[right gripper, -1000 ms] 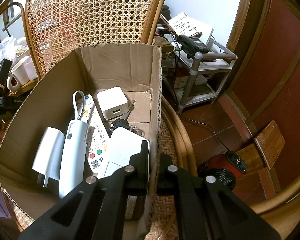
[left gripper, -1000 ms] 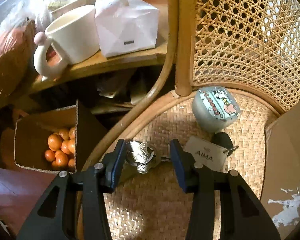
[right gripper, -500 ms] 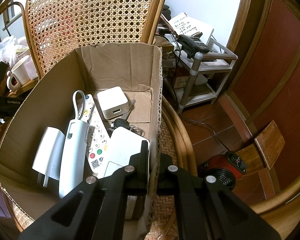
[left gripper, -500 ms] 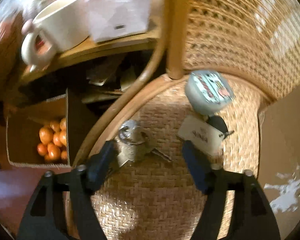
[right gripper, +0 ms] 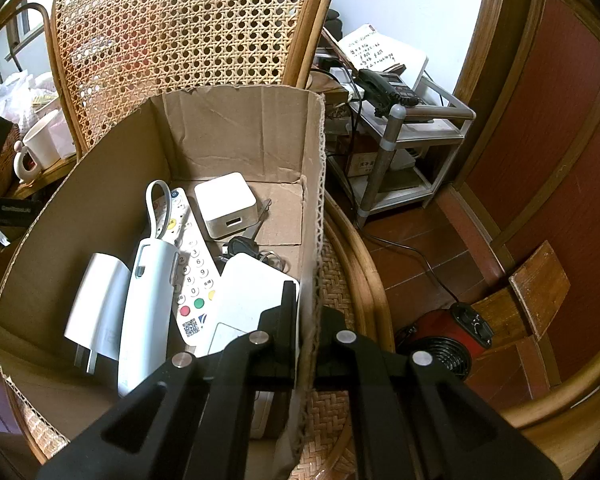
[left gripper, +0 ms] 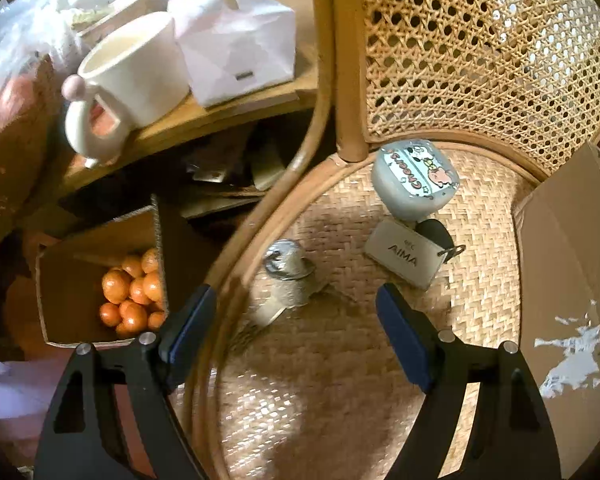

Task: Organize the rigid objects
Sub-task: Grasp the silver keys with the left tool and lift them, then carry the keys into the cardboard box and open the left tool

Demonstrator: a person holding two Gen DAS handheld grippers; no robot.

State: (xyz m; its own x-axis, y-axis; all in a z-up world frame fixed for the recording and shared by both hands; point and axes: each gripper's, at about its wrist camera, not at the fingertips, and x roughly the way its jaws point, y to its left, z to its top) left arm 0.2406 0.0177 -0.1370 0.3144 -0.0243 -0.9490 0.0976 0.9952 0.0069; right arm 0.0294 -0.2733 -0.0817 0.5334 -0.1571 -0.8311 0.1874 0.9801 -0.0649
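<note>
The right gripper (right gripper: 305, 320) pinches the brown cardboard box's (right gripper: 236, 132) wall, likely steadying it, while the left gripper's (left gripper: 296, 316) jaws are opening, empty, above the blurred silver key bunch (left gripper: 286, 276) at frame centre.

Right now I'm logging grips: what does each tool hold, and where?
Right tool pinches the cardboard box by its right wall's top edge. Left tool, jaws opening, holds nothing; the keys lie between them.

A white key tag (left gripper: 403, 254) on the woven chair seat (left gripper: 340, 360) read "AIMA", while the remote control (right gripper: 190, 264) in the cardboard box (right gripper: 236, 128) showed number keys and a QR code.
</note>
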